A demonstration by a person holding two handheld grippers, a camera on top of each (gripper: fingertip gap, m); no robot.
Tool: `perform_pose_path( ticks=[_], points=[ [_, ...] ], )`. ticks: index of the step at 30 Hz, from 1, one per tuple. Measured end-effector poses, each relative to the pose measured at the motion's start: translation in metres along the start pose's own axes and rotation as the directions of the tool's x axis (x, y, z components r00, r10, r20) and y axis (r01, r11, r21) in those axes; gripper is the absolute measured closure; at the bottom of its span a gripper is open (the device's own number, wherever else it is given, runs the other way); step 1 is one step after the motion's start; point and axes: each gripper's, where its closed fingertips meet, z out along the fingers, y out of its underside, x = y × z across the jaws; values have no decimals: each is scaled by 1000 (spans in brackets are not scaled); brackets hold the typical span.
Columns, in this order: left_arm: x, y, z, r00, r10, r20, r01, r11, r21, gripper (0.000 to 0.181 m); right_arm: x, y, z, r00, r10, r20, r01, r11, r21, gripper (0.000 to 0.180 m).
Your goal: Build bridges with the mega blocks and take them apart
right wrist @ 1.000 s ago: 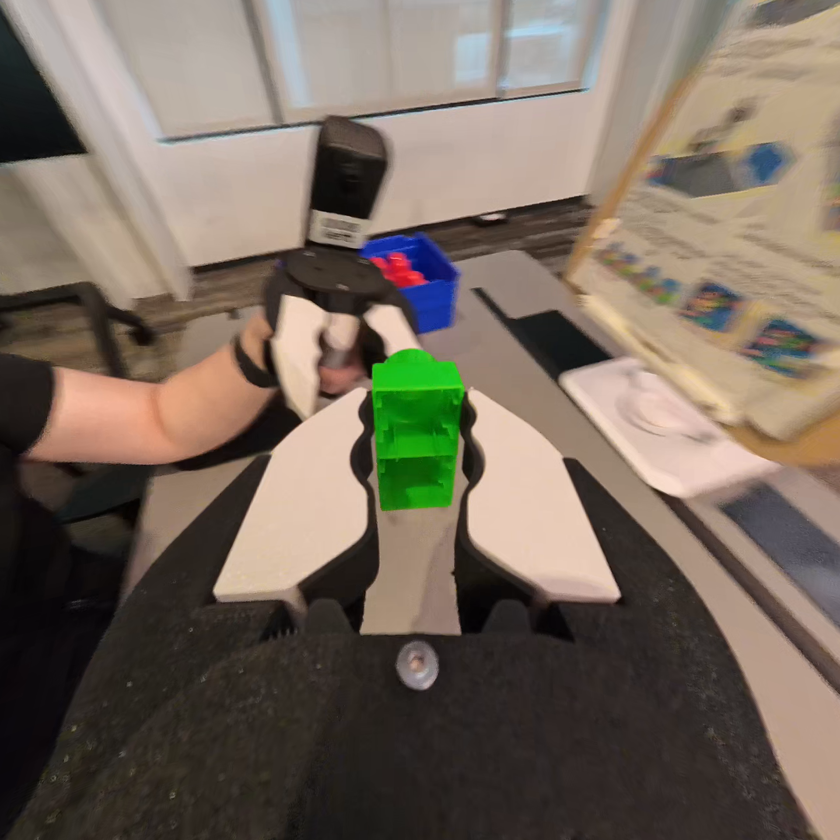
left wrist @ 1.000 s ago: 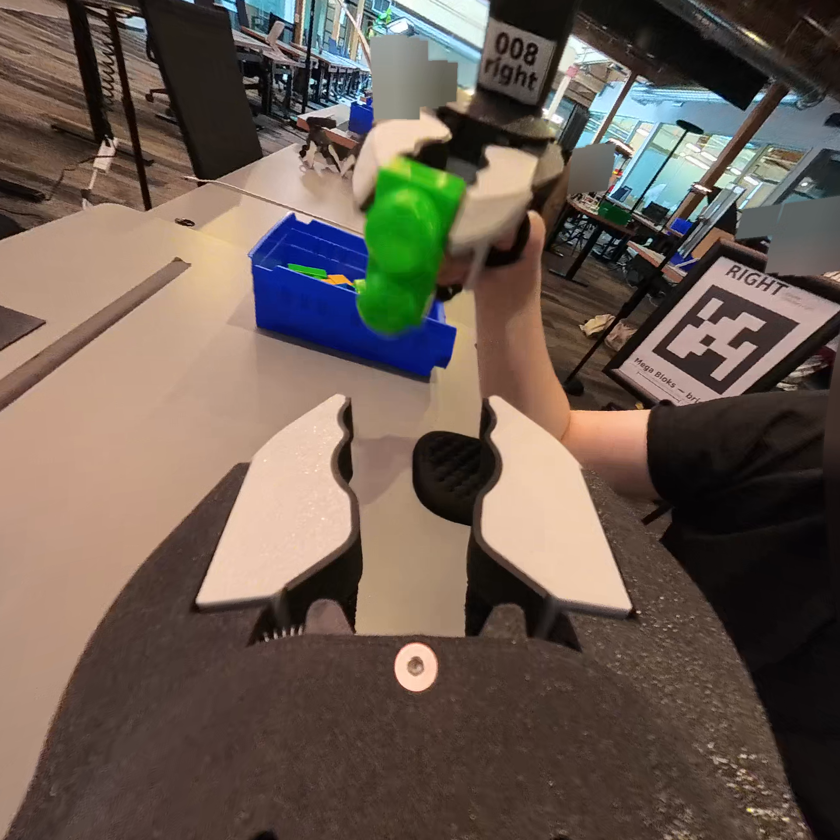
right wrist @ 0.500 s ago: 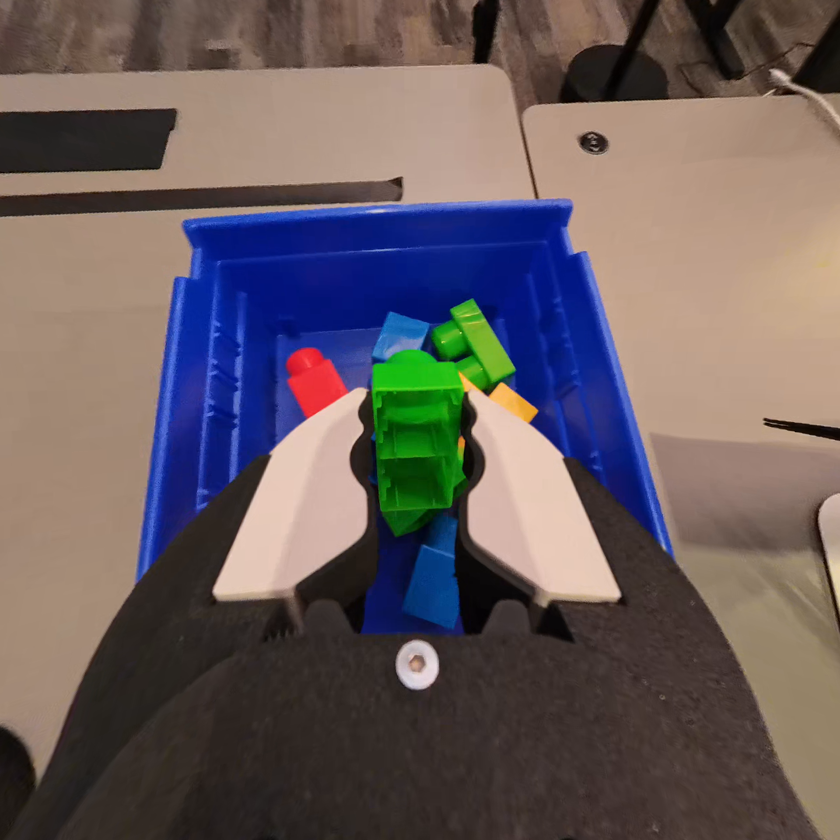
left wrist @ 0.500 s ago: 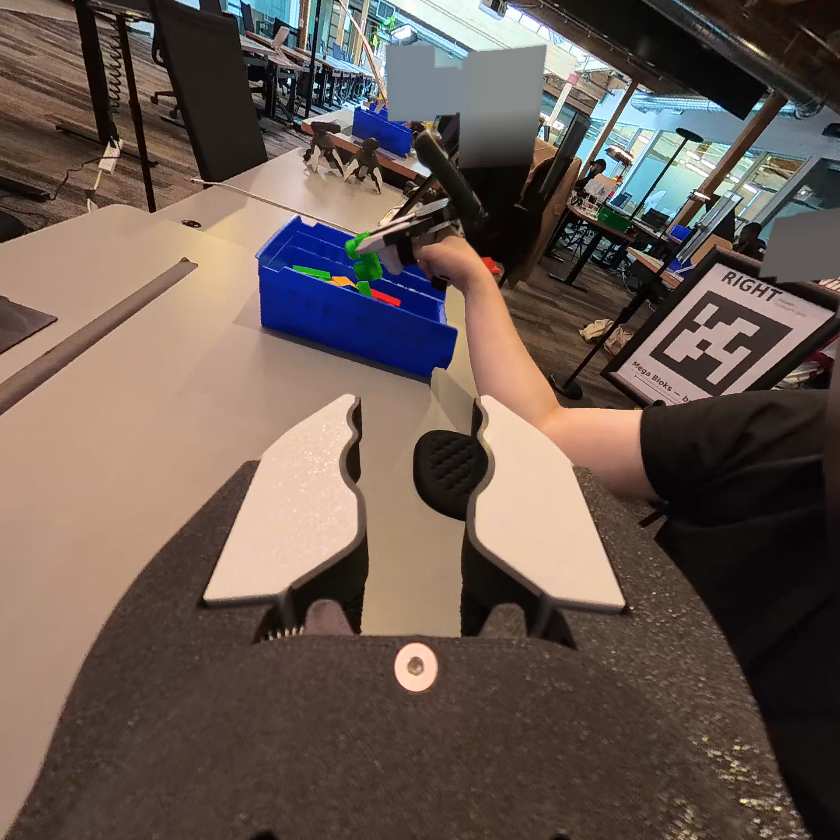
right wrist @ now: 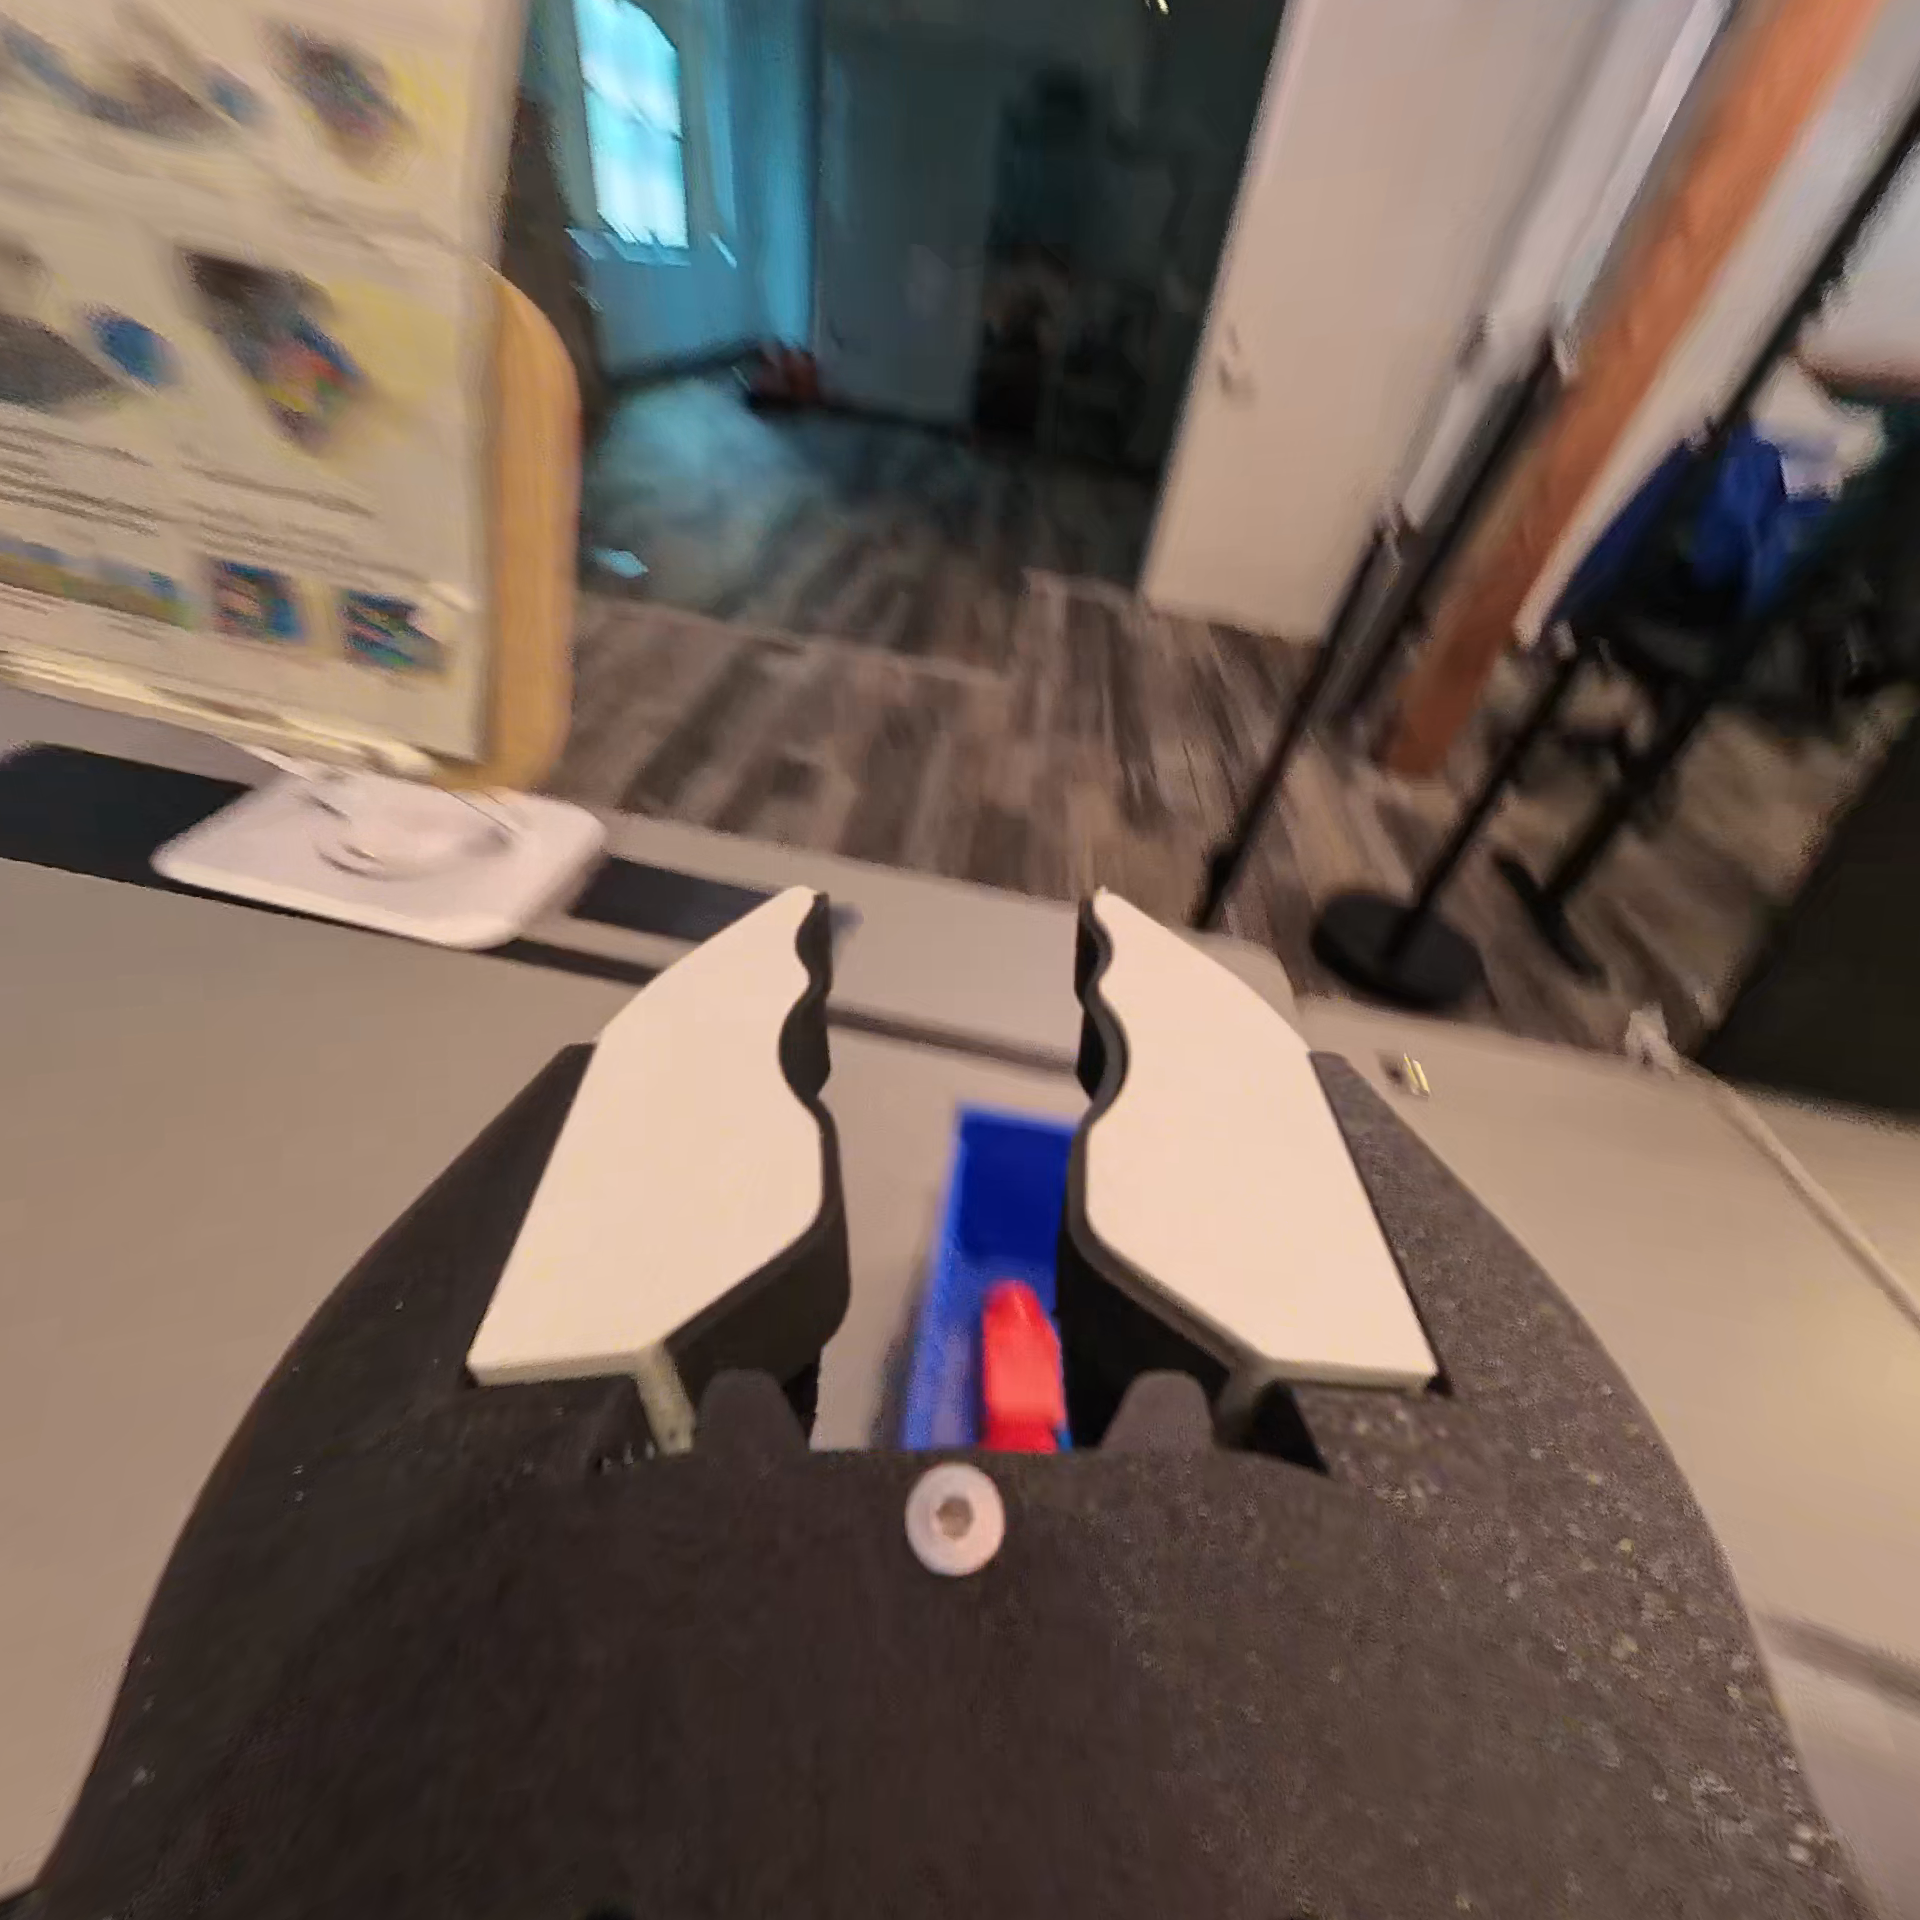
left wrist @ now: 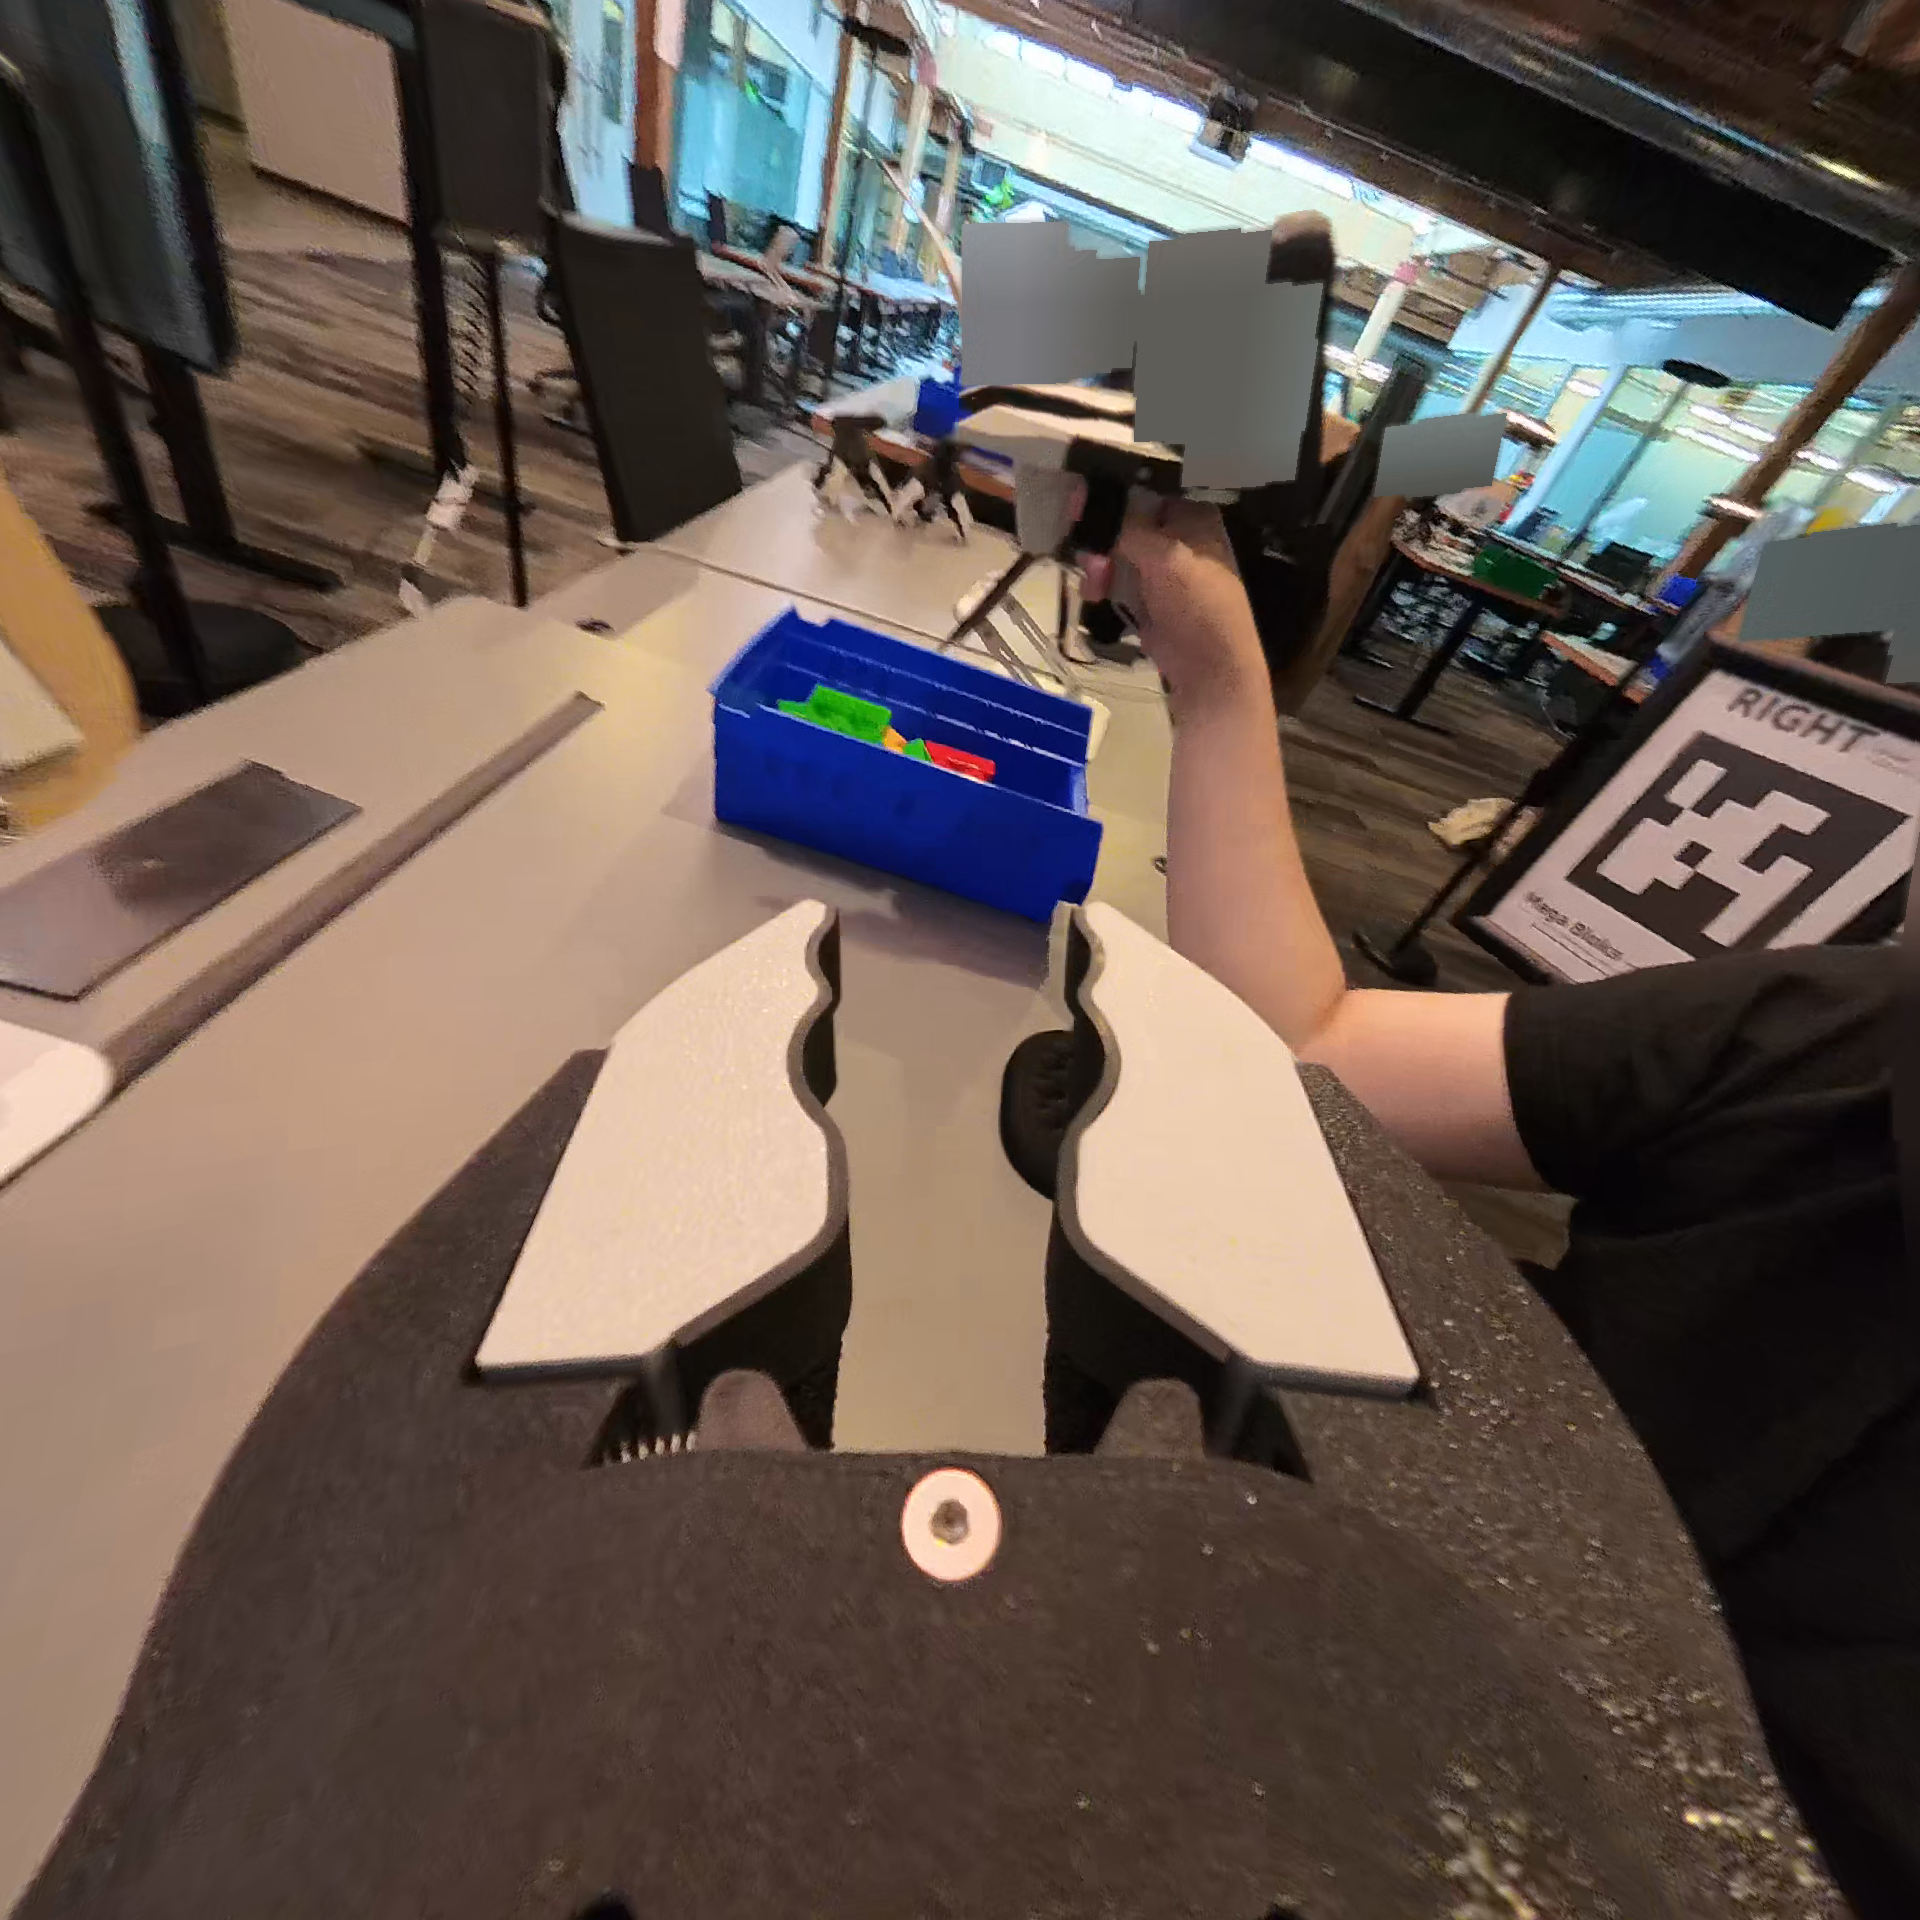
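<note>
**A:** What do you have, starting nearest you?

**B:** My left gripper (left wrist: 940, 1023) hangs low over the grey table (left wrist: 343, 1091), just short of the blue bin (left wrist: 904, 821). Its jaws are parted with nothing between them, the same as a second ago.

**A:** And the bin itself?

**B:** That is where the change is. Half a second ago my right gripper had the green two-block stack clamped directly above the bin. Now a green block (left wrist: 836, 710) lies inside at the bin's far-left end, with a red block (left wrist: 961, 762) nearer the right and an orange sliver between them. I take that green piece for the one I dropped, though I can't be sure it's the same one.

**A:** So the right one has let go?

**B:** Yes. In its own view the right gripper (right wrist: 948, 971) is spread and empty. It is lifted above the bin and tipped up toward the room, so only the bin's left wall and the red block show between its fingers, and the picture is smeared by motion. From the left side I see it raised well above the bin's right end.

**A:** Meaning for the task?

**B:** I judge this a take-apart step closing out. No blocks show on the table outside the bin, and both tools are free.
</note>
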Motion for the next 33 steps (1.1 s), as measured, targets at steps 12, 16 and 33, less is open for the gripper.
perform_pose_path(
  ticks=[12, 16, 33],
  points=[
    [-72, 7, -232, 608, 216, 764, 24, 957, -289, 126, -148, -15, 37, 873, -404, 274, 422, 907, -8, 132],
    [-109, 72, -303, 559, 465, 686, 74, 797, -600, 118, -165, -21, 31, 868, -205, 452, 207, 977, 45, 134],
    [-190, 192, -365, 715, 683, 151, 57, 158, -986, 118, -183, -25, 20, 737, 23, 676, -43, 999, 13, 142]
  ],
)
